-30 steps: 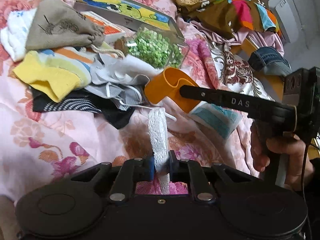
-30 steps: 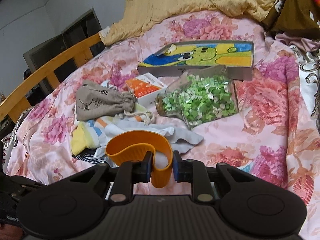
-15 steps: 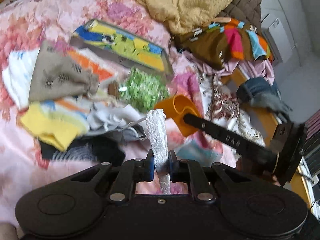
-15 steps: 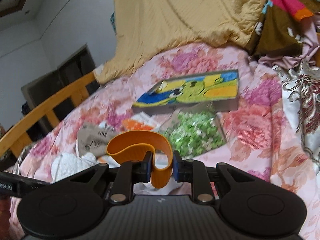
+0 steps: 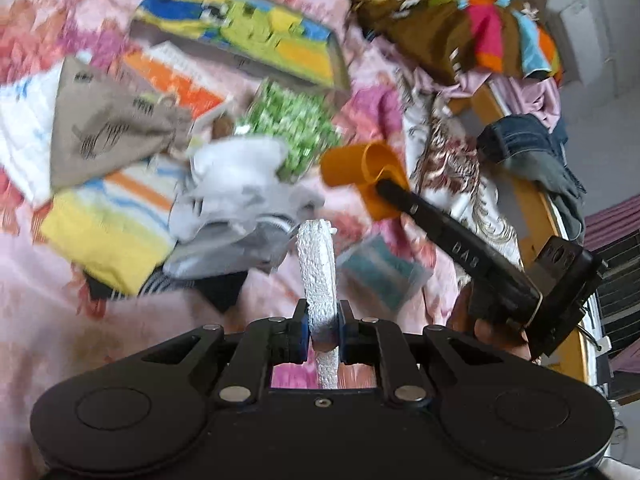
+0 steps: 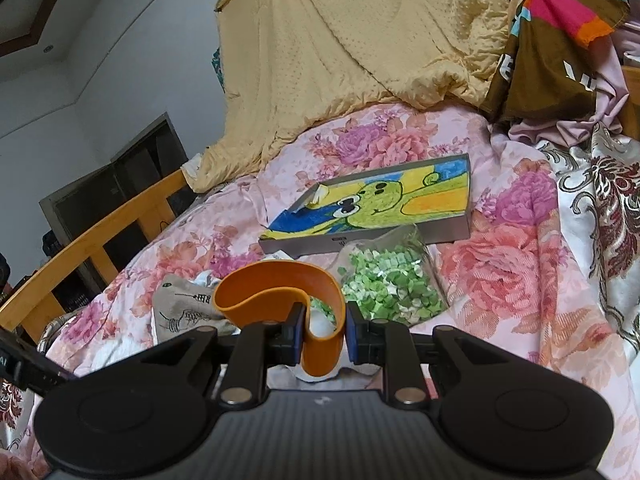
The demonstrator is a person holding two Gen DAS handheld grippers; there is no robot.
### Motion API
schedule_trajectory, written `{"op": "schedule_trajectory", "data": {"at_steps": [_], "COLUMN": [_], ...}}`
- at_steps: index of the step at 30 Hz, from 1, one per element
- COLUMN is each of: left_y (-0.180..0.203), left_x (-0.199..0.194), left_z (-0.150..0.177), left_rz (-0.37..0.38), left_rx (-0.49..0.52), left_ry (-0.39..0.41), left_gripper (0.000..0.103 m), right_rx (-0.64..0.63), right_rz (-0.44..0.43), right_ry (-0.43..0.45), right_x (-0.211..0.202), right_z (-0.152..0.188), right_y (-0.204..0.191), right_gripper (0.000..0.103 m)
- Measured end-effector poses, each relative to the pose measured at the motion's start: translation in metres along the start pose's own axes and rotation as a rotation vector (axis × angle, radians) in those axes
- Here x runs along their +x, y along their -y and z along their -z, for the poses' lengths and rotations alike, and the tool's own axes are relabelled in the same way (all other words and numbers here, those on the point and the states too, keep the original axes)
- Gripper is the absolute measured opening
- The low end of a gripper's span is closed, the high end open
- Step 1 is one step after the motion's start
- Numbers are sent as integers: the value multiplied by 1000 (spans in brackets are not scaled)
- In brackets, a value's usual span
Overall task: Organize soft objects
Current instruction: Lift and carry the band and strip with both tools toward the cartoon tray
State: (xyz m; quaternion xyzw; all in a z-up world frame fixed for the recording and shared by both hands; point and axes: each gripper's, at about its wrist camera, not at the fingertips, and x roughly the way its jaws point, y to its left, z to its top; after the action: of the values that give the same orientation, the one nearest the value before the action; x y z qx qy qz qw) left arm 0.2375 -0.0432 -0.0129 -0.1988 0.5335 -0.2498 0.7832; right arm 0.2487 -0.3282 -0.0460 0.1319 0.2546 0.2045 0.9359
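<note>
My left gripper point(image 5: 323, 330) is shut on a white textured foam strip point(image 5: 318, 264) and holds it upright above the bed. My right gripper point(image 6: 322, 330) is shut on a bent orange rubbery band point(image 6: 280, 284); the band also shows in the left wrist view point(image 5: 362, 172), held above the pile at the right. Below lie a grey-white cloth point(image 5: 240, 208), a yellow striped cloth point(image 5: 108, 224), a tan drawstring pouch point(image 5: 108, 132) and black fabric point(image 5: 216, 288). The pouch also shows in the right wrist view point(image 6: 180, 308).
A bag of green paper stars point(image 6: 392, 284) and a cartoon picture box point(image 6: 380, 208) lie on the floral bedspread point(image 6: 500, 272). An orange booklet point(image 5: 176, 76) and a teal packet point(image 5: 380, 276) lie nearby. A yellow blanket point(image 6: 360, 40), piled clothes point(image 5: 480, 32) and a wooden bed rail point(image 6: 100, 236) stand around.
Both grippers have lifted and tilted upward, each keeping its hold. The orange band has risen away from the cloths; the left view has swung and blurred.
</note>
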Motion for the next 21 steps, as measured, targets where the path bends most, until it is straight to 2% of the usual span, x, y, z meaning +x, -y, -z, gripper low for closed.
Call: {"op": "schedule_trajectory", "data": {"at_steps": [10,15,21], "left_y": [4,4,8], "left_x": [-31,-33,-14], "left_z": [-11,-10,-2], "left_rz": [-29,25,173], "left_rx": [-34,-74,-122], "left_ry": [-135,-194,-243], "left_gripper": [14,14,14], "right_rx": [-6,-11,-12], "right_rz": [-15,-20,-25], "right_ry": [1,4,7], "right_x": [0,1,0], "right_z": [-1,-1,-1], "right_y": [-1,-3,-4], "right_gripper": [23,23,23]}}
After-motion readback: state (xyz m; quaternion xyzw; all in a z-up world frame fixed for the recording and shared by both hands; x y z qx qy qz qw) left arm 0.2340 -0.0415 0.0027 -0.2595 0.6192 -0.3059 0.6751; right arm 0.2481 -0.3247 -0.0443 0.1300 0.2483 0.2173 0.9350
